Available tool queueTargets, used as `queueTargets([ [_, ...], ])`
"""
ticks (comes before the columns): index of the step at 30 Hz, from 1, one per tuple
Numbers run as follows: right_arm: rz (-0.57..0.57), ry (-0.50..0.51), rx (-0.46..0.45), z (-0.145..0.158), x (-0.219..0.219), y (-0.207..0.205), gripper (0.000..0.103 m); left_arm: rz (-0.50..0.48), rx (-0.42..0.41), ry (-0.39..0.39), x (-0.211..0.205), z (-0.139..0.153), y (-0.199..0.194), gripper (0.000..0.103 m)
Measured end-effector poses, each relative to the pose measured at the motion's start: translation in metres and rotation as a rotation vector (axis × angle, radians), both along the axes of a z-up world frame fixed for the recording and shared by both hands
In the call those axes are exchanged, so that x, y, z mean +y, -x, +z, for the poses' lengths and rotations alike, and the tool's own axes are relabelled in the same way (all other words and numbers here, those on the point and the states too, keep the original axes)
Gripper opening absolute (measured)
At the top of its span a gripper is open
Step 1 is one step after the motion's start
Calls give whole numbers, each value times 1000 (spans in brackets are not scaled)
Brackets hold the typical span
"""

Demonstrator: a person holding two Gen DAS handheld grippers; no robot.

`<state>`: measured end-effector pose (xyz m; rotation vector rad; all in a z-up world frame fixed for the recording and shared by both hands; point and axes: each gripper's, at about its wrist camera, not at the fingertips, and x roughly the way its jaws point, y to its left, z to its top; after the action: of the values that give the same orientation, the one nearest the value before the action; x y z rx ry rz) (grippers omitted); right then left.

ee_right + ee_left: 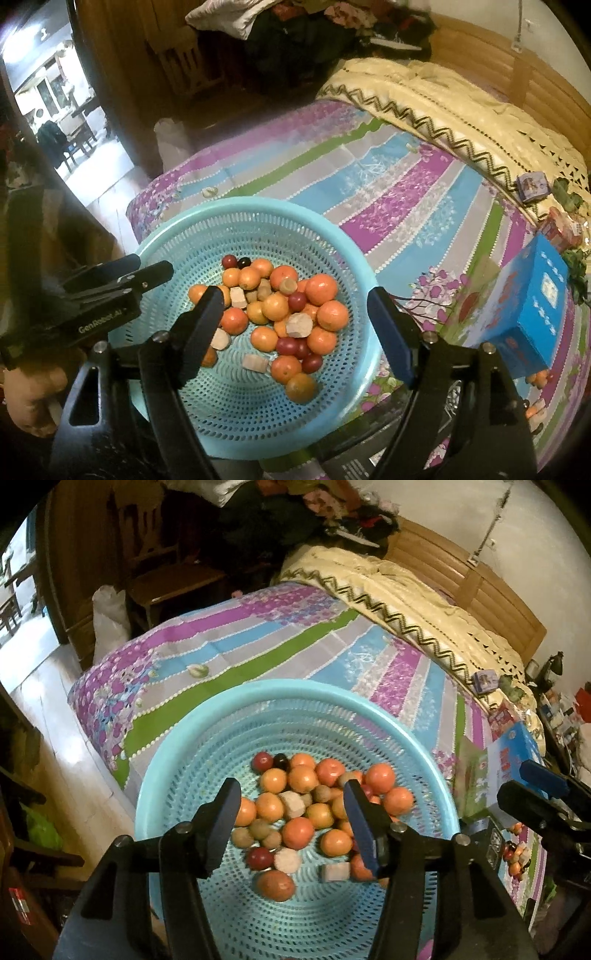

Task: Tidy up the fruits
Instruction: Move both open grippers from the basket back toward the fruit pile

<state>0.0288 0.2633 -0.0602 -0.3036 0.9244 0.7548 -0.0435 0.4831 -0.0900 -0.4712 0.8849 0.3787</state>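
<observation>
A light blue perforated basket [177,753] [332,236] sits on a striped bedspread and holds several oranges [298,832] [321,288], small dark red fruits [259,857] [286,345], brownish round fruits and pale cut chunks [286,861] [298,325]. My left gripper [291,794] is open and empty above the fruit pile; it also shows at the left of the right wrist view [162,269]. My right gripper [295,295] is open and empty over the basket's right half; its fingers [543,775] show at the right edge of the left wrist view.
A blue box [532,310] [513,753] lies on the bed right of the basket. A cream quilt [443,99] is folded along the wooden headboard. Wooden chairs [162,572], a clothes pile and a white bag [109,616] stand past the bed's far side.
</observation>
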Motion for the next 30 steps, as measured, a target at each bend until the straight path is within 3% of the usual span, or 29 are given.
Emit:
queueTargets([
  [4,-37,-42,-37,15,-27,4,81,-48,-59,-42,-31,22,-5,60],
  [6,-74,-74,-74,24,-52,7,81,-78,-98,-65,-51,35,-7,76],
  [8,-127,-93,-124,33,-83,12,81,-113,-160,-105,-79,50,-8,82],
  [11,-233,-104,-204,39,-139,20,91,-190,-238,-139,-128,67,-14,95],
  [16,-454,-48,-296,20,-248,34,96,-323,-321,-170,-220,75,-28,103],
  [22,-691,28,-232,-51,-362,40,100,-555,-298,-139,-344,38,-53,103],
  [27,-801,102,-127,-125,-424,35,100,-684,-172,-85,-425,-33,-79,103],
  [30,-834,115,-77,-159,-446,28,100,-694,-91,-99,-452,-82,-94,103],
])
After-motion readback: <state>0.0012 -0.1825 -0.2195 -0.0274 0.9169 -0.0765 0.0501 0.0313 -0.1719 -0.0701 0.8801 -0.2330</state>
